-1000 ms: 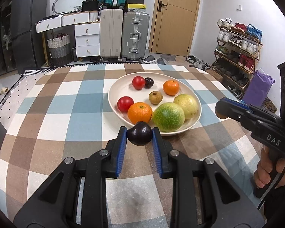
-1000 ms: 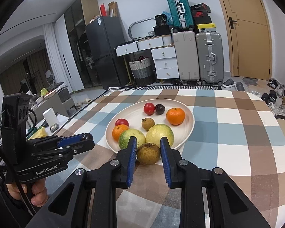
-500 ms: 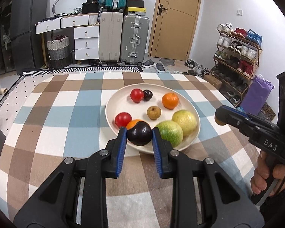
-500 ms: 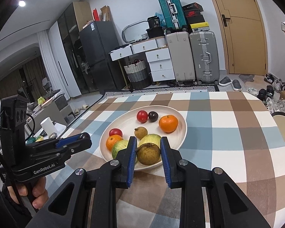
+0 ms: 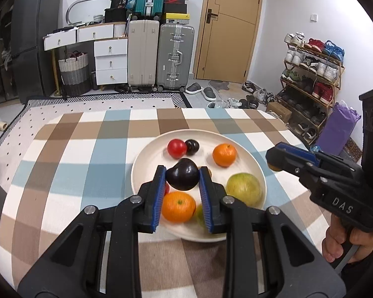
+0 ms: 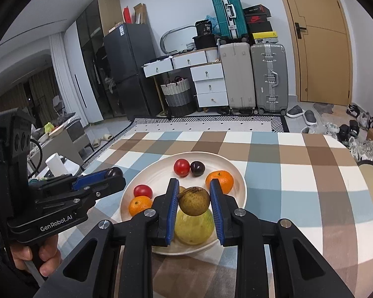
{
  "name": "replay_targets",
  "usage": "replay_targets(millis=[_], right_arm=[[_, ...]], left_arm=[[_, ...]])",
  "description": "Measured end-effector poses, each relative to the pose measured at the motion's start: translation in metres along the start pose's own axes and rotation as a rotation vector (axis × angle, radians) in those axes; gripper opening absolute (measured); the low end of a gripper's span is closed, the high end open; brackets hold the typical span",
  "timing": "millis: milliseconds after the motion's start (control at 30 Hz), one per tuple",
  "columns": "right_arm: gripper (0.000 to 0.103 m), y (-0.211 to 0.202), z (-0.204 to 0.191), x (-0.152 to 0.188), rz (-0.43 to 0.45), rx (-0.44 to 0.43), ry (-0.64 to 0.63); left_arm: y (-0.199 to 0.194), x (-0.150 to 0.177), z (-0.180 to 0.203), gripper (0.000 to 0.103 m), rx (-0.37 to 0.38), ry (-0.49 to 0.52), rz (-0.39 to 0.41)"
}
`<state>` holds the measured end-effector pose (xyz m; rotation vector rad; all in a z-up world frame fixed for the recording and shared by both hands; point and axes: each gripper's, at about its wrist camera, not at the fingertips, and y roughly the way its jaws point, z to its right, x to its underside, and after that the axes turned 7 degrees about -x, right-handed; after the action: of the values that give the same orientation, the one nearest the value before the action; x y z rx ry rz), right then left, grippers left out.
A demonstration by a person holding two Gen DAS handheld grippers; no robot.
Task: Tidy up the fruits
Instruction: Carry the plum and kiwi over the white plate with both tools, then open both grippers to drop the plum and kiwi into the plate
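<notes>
The left gripper (image 5: 182, 179) has its jaws clamped on a dark plum (image 5: 182, 177) above the white plate (image 5: 146, 160). The right gripper (image 6: 194, 201) has its jaws clamped on a brown pear (image 6: 194, 200) over the plate's near side, on the checked table (image 6: 298, 173).

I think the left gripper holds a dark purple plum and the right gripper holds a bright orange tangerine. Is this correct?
Not quite. The left gripper does hold the dark purple plum, but the right gripper holds a brownish-green pear, as the right wrist view shows.
</notes>
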<state>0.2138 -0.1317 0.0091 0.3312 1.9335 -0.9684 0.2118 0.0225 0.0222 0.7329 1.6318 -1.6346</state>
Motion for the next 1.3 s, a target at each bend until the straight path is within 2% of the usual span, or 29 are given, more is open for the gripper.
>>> replay_targets(millis=[333,500,733,900,1200,1300], right_arm=[[0.026,0.022,0.008,-0.008,-0.023,-0.008,-0.013],[0.026,0.030,0.011,-0.002,-0.030,-0.038,0.005],[0.026,0.043,0.017,0.001,-0.054,-0.031,-0.011],[0.026,0.045,0.022,0.000,-0.055,-0.031,0.003],[0.026,0.049,0.020,0.002,-0.064,-0.016,-0.011],[0.032,0.048,0.021,0.002,-0.057,-0.014,-0.009]], left_arm=[[0.030,-0.018,0.008,0.024,0.022,0.015,-0.010],[0.043,-0.015,0.002,0.024,0.021,0.001,-0.028],[0.057,-0.009,-0.001,0.024,0.015,-0.011,-0.052],[0.065,-0.004,0.008,0.024,-0.005,0.033,-0.062],[0.068,0.000,0.011,0.024,-0.014,0.052,-0.068],[0.068,-0.001,0.009,0.027,-0.009,0.047,-0.069]])
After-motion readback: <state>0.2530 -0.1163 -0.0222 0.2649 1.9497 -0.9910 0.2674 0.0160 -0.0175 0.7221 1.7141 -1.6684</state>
